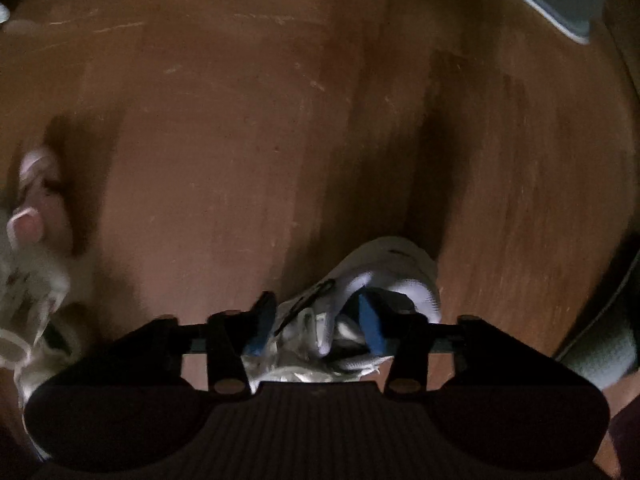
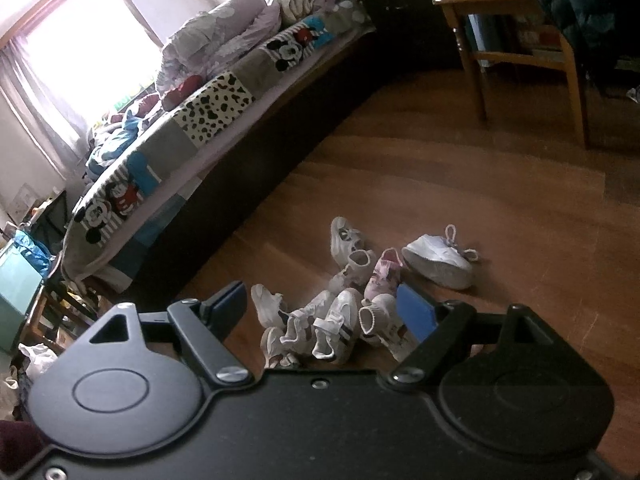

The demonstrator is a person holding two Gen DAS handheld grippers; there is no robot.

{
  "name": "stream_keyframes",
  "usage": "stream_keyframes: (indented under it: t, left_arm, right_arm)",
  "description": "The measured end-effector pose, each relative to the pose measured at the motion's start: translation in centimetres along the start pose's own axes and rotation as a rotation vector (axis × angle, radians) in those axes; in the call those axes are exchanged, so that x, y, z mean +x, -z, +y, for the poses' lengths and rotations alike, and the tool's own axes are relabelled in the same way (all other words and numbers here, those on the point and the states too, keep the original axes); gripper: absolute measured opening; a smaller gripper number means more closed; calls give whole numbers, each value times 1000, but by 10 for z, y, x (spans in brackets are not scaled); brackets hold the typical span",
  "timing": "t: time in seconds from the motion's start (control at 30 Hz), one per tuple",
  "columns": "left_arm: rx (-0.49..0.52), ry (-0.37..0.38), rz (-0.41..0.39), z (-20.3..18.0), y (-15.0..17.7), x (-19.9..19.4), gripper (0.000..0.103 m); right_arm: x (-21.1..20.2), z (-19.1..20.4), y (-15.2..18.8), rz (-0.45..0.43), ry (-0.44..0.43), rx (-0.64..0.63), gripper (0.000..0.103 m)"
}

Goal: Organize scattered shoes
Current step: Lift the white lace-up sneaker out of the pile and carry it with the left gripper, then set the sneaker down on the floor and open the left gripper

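Left gripper points down at the wood floor, blue pads clamped on a white sneaker; right gripper open, nothing between its jaws. Shoe pile sits on the floor beyond it, beside the bed; white platform sneaker just right of the pile.

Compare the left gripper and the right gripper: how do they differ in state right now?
The left gripper is clamped on a white shoe; the right gripper stands open, holding nothing. The left looks straight down at the wooden floor; the right looks slantwise toward the shoe pile. Both have blue pads.
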State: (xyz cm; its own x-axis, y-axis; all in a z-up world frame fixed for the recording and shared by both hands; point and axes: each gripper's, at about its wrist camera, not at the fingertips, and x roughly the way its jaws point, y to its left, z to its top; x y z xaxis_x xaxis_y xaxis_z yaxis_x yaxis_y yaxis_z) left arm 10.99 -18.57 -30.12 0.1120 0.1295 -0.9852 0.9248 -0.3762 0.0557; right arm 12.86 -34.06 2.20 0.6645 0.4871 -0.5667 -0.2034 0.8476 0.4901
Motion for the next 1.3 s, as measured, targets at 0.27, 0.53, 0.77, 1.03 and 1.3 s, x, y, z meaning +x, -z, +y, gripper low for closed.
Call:
stream_keyframes:
  t: [0.27,0.53,0.77,1.03,1.3]
  left_arm:
    - [-262,42,27,12,-1,28,34]
    - [-1171,155,-142,34,73,12,30]
    - [-2129,332,-292,-28,166,25,28]
    - [-2514,397,-349,-95,205,30,27]
    - [-2582,439,-291,-83,235,34,27]
  right_arm:
    - [4,-4,0,17,7,8,84]
    - [2,0,-2,2,5,8,86]
    - [6,10,-2,-1,13,-11,87]
    - [13,13,-1,12,28,-25,87]
    - [20,16,-1,26,34,-37,88]
